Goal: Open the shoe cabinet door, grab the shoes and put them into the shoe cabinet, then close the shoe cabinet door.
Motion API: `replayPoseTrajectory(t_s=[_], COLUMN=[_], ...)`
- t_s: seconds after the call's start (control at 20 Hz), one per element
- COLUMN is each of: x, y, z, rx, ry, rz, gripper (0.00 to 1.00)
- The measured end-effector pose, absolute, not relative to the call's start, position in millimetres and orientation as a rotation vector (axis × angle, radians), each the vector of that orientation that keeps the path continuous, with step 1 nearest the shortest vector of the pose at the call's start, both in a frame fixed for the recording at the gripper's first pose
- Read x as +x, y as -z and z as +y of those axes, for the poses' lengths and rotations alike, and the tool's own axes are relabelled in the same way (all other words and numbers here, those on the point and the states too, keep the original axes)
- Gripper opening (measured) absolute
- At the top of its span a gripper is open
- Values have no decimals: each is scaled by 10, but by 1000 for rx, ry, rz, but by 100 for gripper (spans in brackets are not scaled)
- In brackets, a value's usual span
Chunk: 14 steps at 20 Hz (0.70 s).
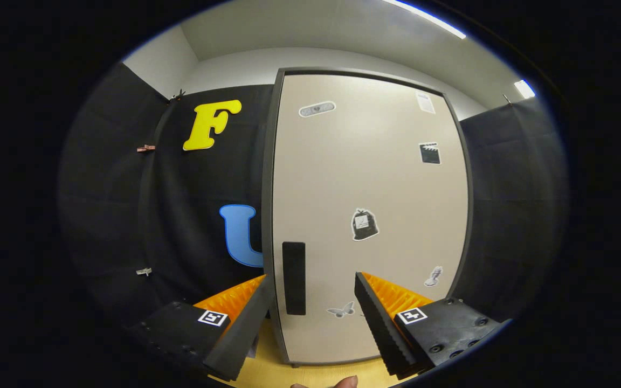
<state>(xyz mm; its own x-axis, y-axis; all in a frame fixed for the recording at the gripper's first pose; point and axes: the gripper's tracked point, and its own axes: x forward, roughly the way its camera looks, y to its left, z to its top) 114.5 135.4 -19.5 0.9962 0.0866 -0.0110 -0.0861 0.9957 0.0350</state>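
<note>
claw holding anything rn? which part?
Nothing held. The claw is open, its fingers either side of the cabinet door's black handle, which lies just ahead and untouched.

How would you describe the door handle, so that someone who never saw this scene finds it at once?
Start from the tall beige shoe cabinet door, shut, before the black booth wall. Low on it, near its left edge, sits the handle, a dark upright rectangle between the open claw fingers. The stickers around are small pictures; the handle is plain.
</note>
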Motion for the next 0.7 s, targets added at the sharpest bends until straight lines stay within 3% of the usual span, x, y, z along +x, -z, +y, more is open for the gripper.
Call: replayPoseTrajectory(t_s=[0.35, 0.45, 0.55, 0.65, 0.7], x=[1766, 1858, 1931, 1945, 1921], y=[661, 702, 684, 674, 667], z=[1541, 1557, 1598, 1615, 1625], rx=[34, 50, 74, 98, 94], ry=[-78, -67, -60, -47, -49], rz=[81, 80, 68, 57, 58], gripper=[97, 92, 76, 53, 51])
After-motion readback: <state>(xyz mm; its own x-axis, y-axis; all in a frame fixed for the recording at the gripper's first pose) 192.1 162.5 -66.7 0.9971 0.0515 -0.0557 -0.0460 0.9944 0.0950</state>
